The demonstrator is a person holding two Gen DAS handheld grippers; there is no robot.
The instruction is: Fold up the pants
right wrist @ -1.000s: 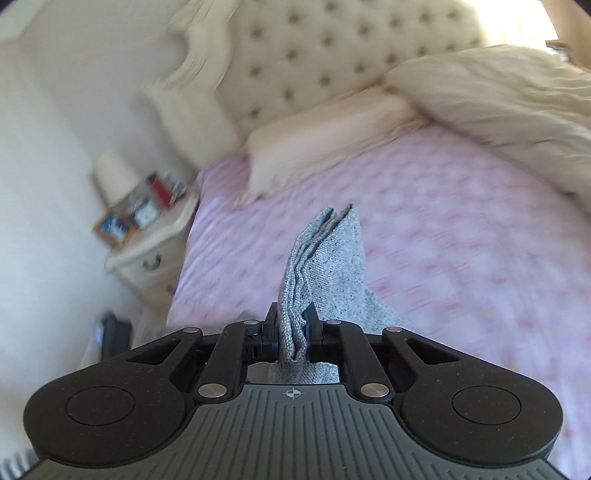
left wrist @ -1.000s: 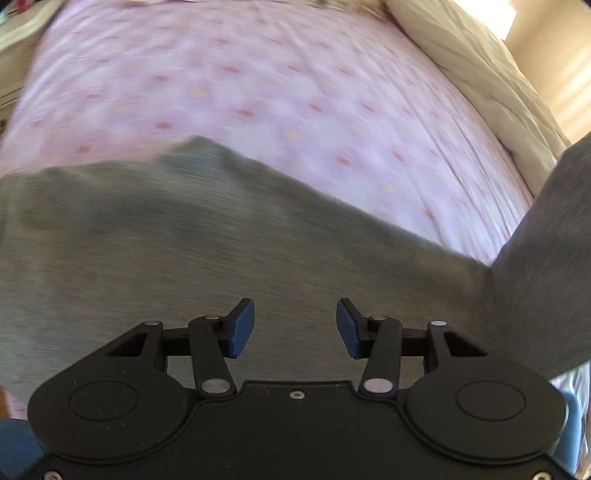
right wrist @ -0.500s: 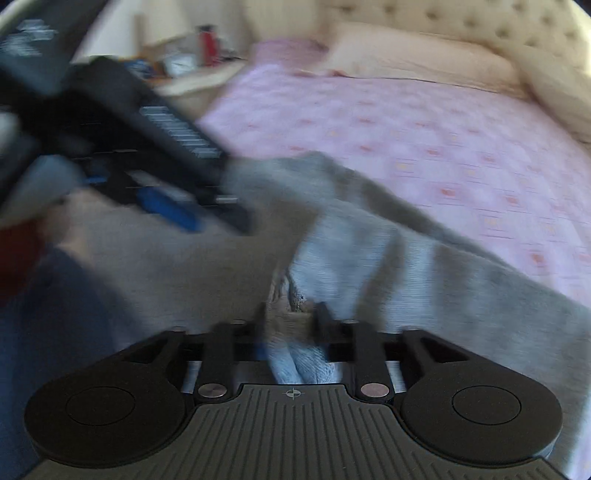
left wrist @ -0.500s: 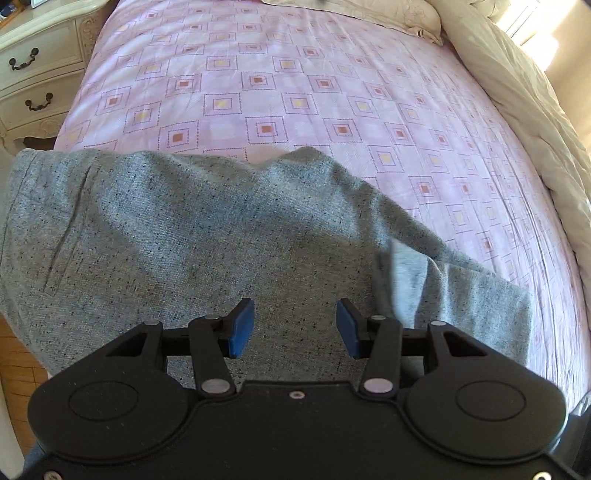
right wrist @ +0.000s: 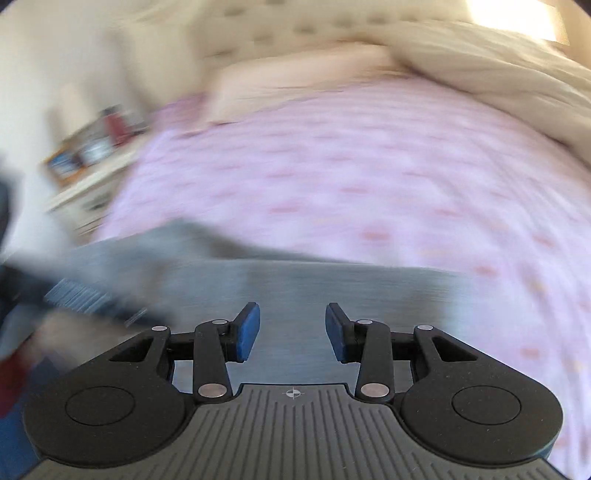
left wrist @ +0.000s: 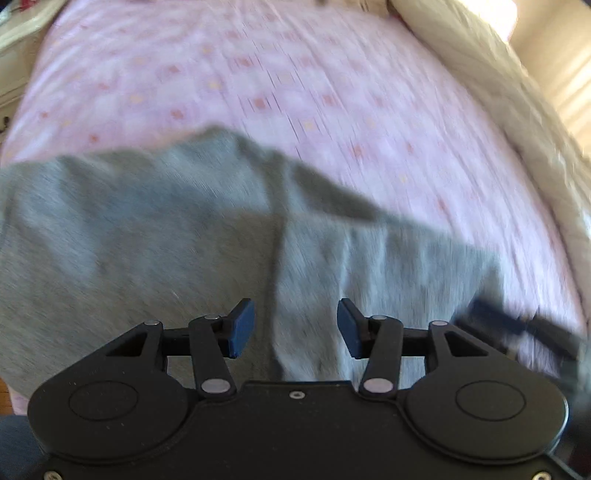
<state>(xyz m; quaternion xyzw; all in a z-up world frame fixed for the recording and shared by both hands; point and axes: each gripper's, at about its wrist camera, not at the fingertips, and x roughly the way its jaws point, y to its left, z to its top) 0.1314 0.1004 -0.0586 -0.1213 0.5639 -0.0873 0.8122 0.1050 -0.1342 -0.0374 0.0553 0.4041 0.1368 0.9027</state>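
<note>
Pink patterned bedsheet is covering the bed and filling the upper part of both wrist views, all of it smeared by motion blur. Grey pants are lying across the near edge of that sheet, spread flat, with one layer folded over another so that a dark seam line is running down their middle in the left wrist view. Beyond the pants, at the far side of the sheet, a cream duvet is bunched along the right edge, and a pale pillow is resting at the head end below a tufted headboard. A nightstand with small cluttered items is standing beside the sheet on the left in the right wrist view.

Left gripper is hanging over the pants with its blue pads standing wide apart and nothing between them. Right gripper is also over the pants, toward their right end; its jaws have just been opening, they are now parted, and the pads are gripping no cloth. Each tool is showing as a dark blur at the edge of the other's view.
</note>
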